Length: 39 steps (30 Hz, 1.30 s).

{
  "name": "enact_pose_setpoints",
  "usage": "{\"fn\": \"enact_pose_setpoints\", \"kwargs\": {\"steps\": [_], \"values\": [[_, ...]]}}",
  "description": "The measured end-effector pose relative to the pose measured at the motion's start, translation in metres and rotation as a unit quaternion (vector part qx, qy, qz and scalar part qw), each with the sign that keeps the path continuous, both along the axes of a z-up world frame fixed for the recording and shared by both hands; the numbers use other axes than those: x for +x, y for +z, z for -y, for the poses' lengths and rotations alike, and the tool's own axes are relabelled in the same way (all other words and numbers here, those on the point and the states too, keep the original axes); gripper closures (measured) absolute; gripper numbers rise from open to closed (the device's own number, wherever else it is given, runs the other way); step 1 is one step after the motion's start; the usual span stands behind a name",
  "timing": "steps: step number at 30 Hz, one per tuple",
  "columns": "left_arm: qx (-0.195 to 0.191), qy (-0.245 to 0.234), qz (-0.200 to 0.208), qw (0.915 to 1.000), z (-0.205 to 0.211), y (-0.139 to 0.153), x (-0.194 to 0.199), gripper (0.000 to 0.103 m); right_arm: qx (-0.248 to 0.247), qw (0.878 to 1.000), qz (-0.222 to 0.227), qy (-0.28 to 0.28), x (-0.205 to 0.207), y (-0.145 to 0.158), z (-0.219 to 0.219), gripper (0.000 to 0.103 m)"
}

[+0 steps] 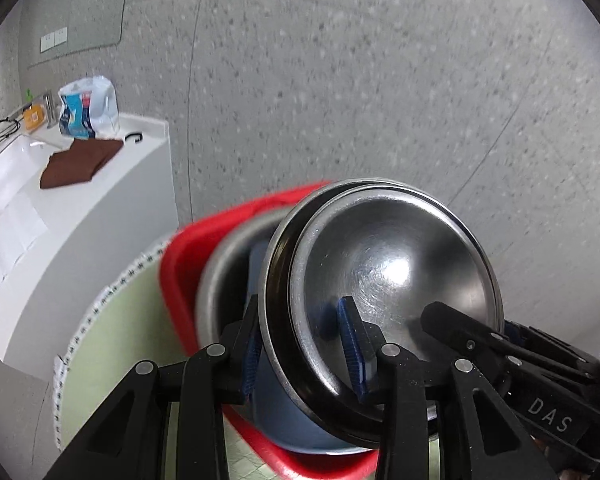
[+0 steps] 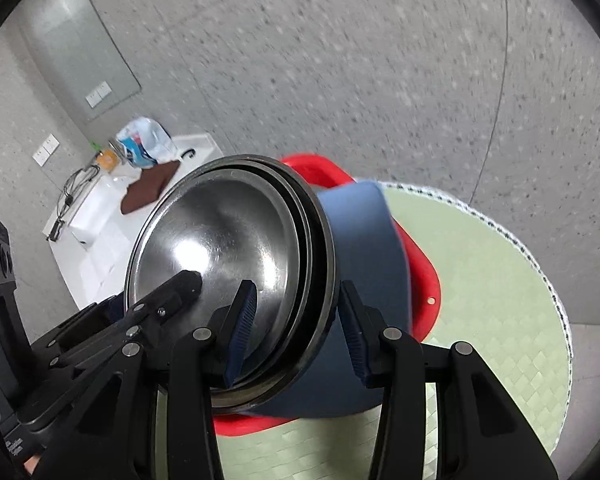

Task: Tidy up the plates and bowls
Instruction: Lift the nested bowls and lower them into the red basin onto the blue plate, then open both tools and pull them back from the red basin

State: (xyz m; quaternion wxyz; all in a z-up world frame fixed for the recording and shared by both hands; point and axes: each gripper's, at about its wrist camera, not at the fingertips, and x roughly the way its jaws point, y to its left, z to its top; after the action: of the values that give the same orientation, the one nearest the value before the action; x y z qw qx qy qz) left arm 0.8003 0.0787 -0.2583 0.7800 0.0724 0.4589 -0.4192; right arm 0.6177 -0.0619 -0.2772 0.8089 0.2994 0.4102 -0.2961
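Table with pale green woven cover, round, patterned trim at edge. Red basin sits on it, tilted in both views. Inside the basin: blue container, and against it a stack of steel bowls standing on edge, rims nested, shiny domed side facing the cameras. Left gripper straddles the stack rim at the basin's near side, blue pads either side, clamped on the bowls. Right gripper also straddles the rim; the far pad sits apart from the stack, so the grip can't be told. White counter well behind the basin, brown cloth and plastic bag on it.
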Motion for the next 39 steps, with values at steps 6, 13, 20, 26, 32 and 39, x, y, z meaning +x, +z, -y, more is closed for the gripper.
{"fn": "enact_pose_setpoints", "kwargs": {"steps": [6,13,20,26,32,39], "values": [[0.025,0.026,0.0,0.9994,0.018,-0.017,0.009,0.071,-0.018,0.999,-0.024,0.027,0.007,-0.01,0.007,0.06],[0.026,0.046,0.023,0.9983,0.031,-0.011,-0.013,0.06,-0.034,0.998,-0.028,0.047,0.011,-0.014,0.011,0.056],[0.006,0.105,0.099,0.9895,-0.017,0.027,-0.062,0.029,-0.045,0.996,0.019,0.068,-0.013,0.014,0.006,0.041],[-0.001,0.151,0.161,0.9753,-0.07,0.06,-0.13,0.023,-0.068,0.991,0.059,0.103,-0.039,0.054,-0.027,0.029],[-0.02,0.183,0.214,0.9595,-0.128,0.101,-0.209,0.001,-0.092,0.982,0.104,0.127,-0.078,0.096,-0.067,0.022],[-0.026,0.223,0.245,0.9432,-0.173,0.14,-0.328,0.001,-0.094,0.97,0.159,0.16,-0.144,0.143,-0.089,0.009]]}}
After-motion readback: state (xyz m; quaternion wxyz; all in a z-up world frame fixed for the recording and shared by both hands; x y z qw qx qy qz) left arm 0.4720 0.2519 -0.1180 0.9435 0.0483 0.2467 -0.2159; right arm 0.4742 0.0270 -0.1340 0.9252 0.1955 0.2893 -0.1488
